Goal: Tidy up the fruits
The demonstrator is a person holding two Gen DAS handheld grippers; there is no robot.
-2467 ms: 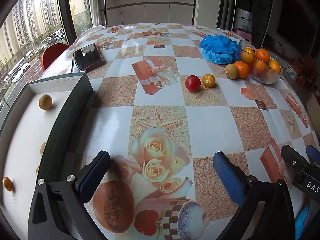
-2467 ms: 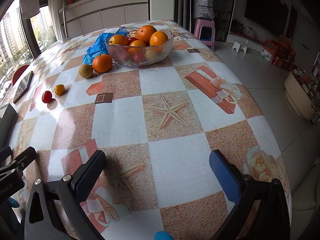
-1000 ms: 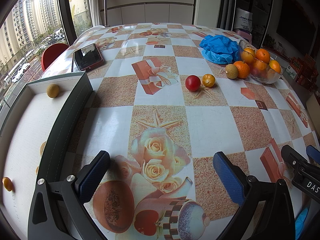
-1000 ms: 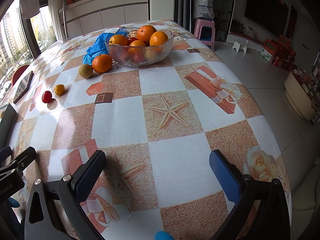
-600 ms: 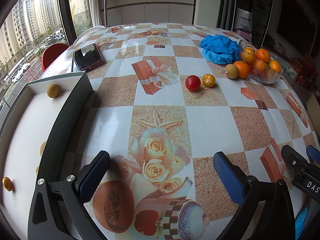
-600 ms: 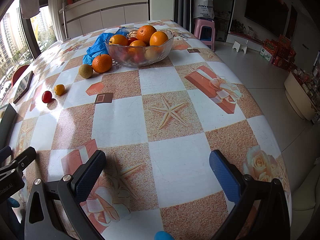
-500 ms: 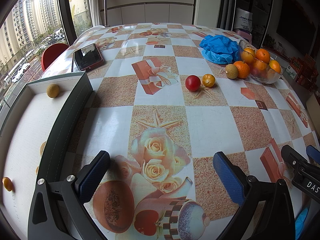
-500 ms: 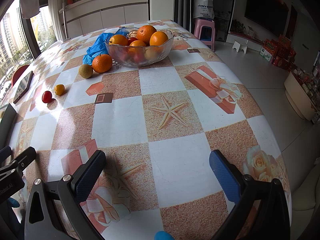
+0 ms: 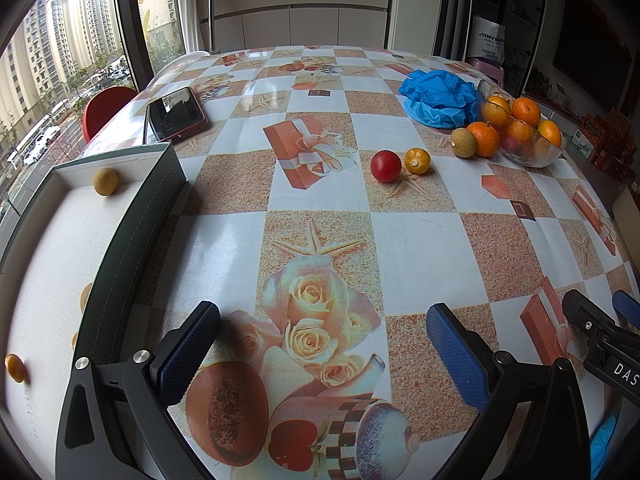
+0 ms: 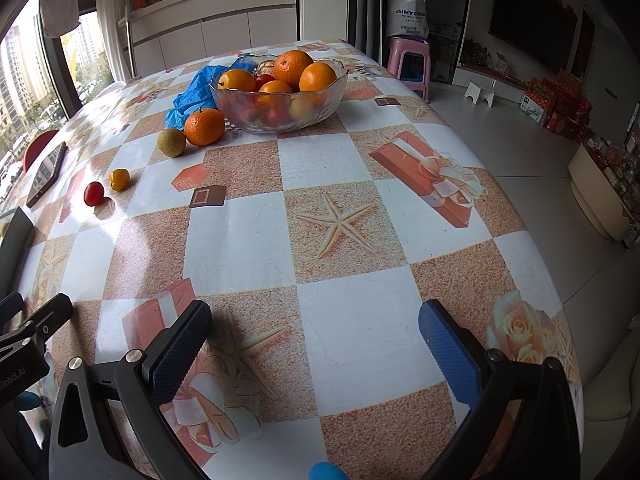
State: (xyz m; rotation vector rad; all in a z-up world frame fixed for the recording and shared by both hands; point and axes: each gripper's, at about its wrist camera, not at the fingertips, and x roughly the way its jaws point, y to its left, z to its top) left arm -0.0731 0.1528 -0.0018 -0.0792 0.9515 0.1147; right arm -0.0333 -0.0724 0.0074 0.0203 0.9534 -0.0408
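Observation:
My left gripper (image 9: 322, 344) is open low over the near table, empty. My right gripper (image 10: 314, 346) is also open and empty, further right. A red tomato (image 9: 385, 165) and a small yellow-orange fruit (image 9: 417, 161) lie mid-table. A brown round fruit (image 9: 463, 142) and a tangerine (image 9: 484, 139) sit beside the glass bowl (image 9: 540, 152) of oranges. The white tray (image 9: 40, 264) at the left holds a brown fruit (image 9: 106, 181) in its far corner and a small orange fruit (image 9: 15, 368) near its front. Other fruits are partly hidden behind its dark wall.
A phone (image 9: 175, 113) lies beyond the tray. A blue plastic bag (image 9: 440, 96) is bunched behind the bowl. A red chair (image 9: 106, 108) stands at the table's left edge. To the right the table edge drops to the floor (image 10: 520, 152), with a pink stool (image 10: 412, 66) beyond.
The brown fruit in the tray has rolled from mid-tray to its far corner and now rests there. Neither gripper has moved.

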